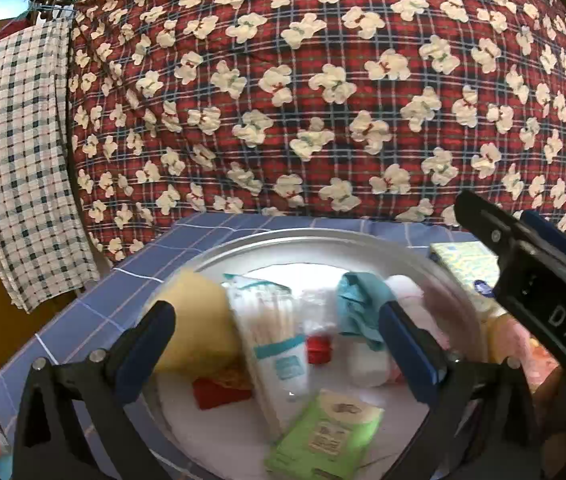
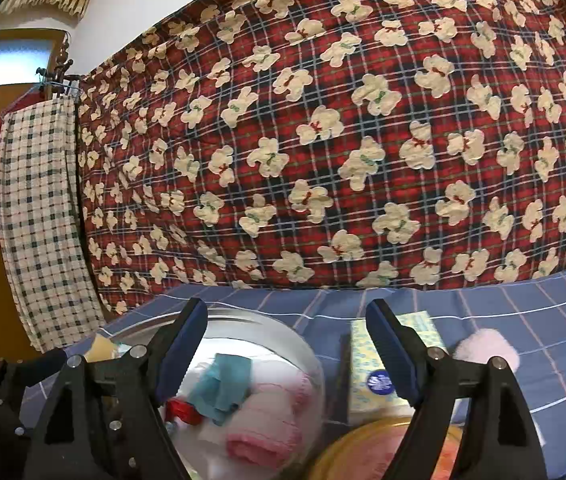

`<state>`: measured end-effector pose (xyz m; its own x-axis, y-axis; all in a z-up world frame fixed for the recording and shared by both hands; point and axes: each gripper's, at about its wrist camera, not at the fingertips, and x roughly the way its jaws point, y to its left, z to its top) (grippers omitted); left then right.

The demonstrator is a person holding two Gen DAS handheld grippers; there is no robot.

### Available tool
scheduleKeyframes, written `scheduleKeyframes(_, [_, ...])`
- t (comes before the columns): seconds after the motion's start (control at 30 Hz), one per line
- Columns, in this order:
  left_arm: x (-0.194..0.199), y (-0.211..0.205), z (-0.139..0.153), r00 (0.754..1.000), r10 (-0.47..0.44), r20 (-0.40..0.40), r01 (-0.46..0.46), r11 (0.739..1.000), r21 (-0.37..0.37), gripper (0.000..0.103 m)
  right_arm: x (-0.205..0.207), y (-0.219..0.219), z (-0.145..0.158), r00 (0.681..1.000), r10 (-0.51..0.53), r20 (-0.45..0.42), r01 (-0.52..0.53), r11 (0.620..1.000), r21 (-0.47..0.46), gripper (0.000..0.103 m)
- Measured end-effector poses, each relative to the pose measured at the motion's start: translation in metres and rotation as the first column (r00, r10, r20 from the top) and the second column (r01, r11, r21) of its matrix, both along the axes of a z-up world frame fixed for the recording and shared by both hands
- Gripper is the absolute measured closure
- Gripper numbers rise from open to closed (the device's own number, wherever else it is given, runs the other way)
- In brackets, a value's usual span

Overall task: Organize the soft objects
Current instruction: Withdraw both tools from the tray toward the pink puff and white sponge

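A round metal basin [image 1: 299,242] sits on a blue checked sheet and holds a yellow sponge [image 1: 199,320], a cotton swab pack [image 1: 271,336], a teal cloth [image 1: 359,304], a green packet [image 1: 327,436] and small red items. My left gripper [image 1: 277,328] is open and empty, hovering over the basin. My right gripper [image 2: 287,340] is open and empty above the basin's right rim [image 2: 307,352]. The teal cloth [image 2: 223,384] and a pink towel [image 2: 271,428] lie in the basin. A pink fluffy object [image 2: 487,346] lies on the sheet to the right.
A yellow patterned tissue pack [image 2: 367,364] lies beside the basin. A yellow-rimmed container [image 2: 367,452] with orange-pink contents sits at the front. A red plaid quilt with bear prints [image 2: 323,140] hangs behind. A checked cloth [image 1: 23,168] hangs at the left.
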<state>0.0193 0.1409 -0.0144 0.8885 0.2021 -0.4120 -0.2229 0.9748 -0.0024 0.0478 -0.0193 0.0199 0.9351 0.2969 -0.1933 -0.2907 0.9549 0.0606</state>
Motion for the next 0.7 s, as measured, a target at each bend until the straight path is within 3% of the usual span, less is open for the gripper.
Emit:
scheduleKeyframes(0.23, [-0.003, -0.019, -0.005, 1.000, -0.021, 0.015, 0.021, 1.000, 0.000, 0.000, -0.009, -0.021, -0.001, 0.999, -0.045, 0.022, 0.046, 0.998, -0.047, 0.020])
scheduleKeyframes(0.7, [-0.008, -0.044, -0.007, 0.999, -0.026, 0.048, 0.025, 1.000, 0.006, 0.000, -0.014, -0.044, -0.001, 0.998, -0.062, 0.027, 0.063, 0.997, -0.044, 0.020])
